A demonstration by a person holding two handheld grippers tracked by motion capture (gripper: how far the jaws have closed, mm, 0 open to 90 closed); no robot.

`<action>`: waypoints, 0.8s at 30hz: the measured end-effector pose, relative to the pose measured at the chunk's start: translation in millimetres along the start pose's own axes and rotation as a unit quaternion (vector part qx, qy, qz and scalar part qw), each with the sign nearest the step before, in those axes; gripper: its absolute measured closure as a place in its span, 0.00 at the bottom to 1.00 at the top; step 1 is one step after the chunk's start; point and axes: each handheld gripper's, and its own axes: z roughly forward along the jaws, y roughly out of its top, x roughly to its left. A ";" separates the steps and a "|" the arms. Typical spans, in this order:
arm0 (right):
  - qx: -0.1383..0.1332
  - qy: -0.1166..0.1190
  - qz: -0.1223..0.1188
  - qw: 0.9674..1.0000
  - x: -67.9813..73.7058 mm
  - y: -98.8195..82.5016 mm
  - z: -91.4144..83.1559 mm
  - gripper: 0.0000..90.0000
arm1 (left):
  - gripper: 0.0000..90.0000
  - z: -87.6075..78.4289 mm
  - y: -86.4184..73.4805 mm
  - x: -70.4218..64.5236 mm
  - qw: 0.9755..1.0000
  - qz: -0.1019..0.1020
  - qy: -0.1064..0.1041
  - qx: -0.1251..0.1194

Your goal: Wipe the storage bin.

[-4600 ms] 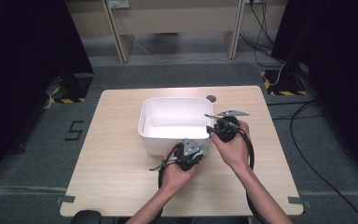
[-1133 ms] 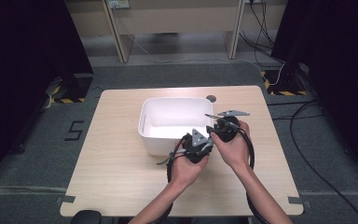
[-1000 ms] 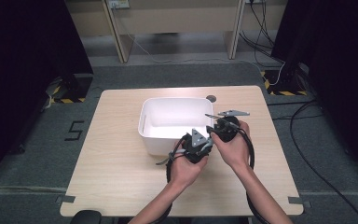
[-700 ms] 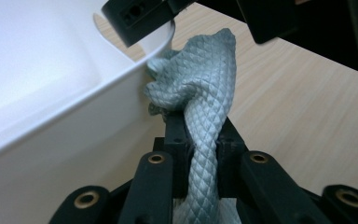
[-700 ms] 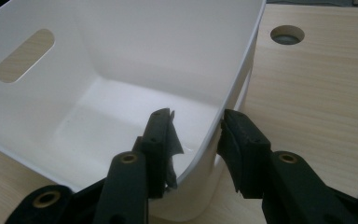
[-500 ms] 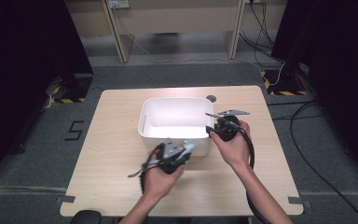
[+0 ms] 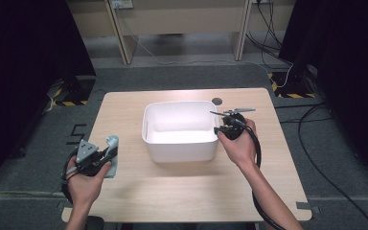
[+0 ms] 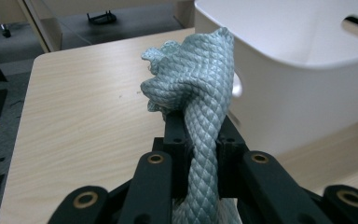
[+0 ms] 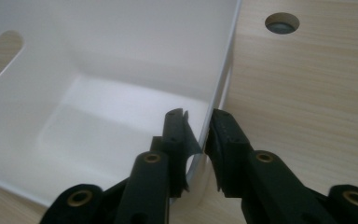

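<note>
A white plastic bin (image 7: 179, 151) stands in the middle of the wooden table (image 7: 182, 191). My left gripper (image 7: 106, 154) is near the table's left edge, well left of the bin, shut on a pale blue-green woven cloth (image 7: 112, 143). In the left gripper view the cloth (image 8: 191, 79) bunches up above the jaws of the left gripper (image 8: 200, 126), with the bin (image 8: 298, 93) to the right. My right gripper (image 7: 219, 129) sits at the bin's right wall. In the right gripper view the right gripper (image 9: 196, 126) has just been closing. One jaw is inside the bin wall (image 9: 121, 46), one outside, pressing on it.
A round cable hole (image 7: 216, 101) lies in the tabletop behind the bin's right corner, and the right gripper view has the hole (image 9: 282, 22) at the top. Black cables trail from both grippers. Dark curtains and floor cables surround the table.
My left hand has swept from the bin's front wall leftward to the table's left edge, carrying the cloth. The right hand has stayed at the bin's right wall.
</note>
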 end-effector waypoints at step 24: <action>0.030 0.033 -0.038 0.998 -13.8 -56.3 -45.3 1.00 | 0.88 67.0 2.1 -9.5 0.997 0.049 -0.046 0.042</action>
